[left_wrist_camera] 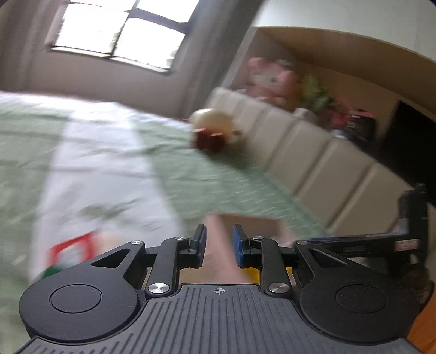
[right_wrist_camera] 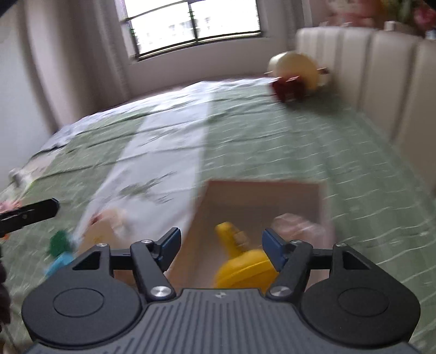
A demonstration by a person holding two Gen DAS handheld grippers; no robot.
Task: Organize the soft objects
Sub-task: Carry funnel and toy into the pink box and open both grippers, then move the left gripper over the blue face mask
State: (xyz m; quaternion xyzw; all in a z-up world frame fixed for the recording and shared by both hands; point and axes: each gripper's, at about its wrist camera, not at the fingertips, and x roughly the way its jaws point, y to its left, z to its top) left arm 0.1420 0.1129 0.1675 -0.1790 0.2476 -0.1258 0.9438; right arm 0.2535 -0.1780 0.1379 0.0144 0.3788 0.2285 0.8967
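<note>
A cardboard box lies open on the green bed cover, holding a yellow plush toy and a pale pink soft thing. My right gripper is open and empty just above the box's near side. My left gripper is open with a narrow gap and nothing held, over the box's pink edge; a bit of the yellow toy shows below. A cream and dark red plush sits far off by the headboard; it also shows in the left wrist view. Both views are blurred.
Small toys, green, blue and tan, lie on the bed left of the box. A padded beige headboard runs along the right. A shelf above it holds pink and yellow plush toys. A window is behind.
</note>
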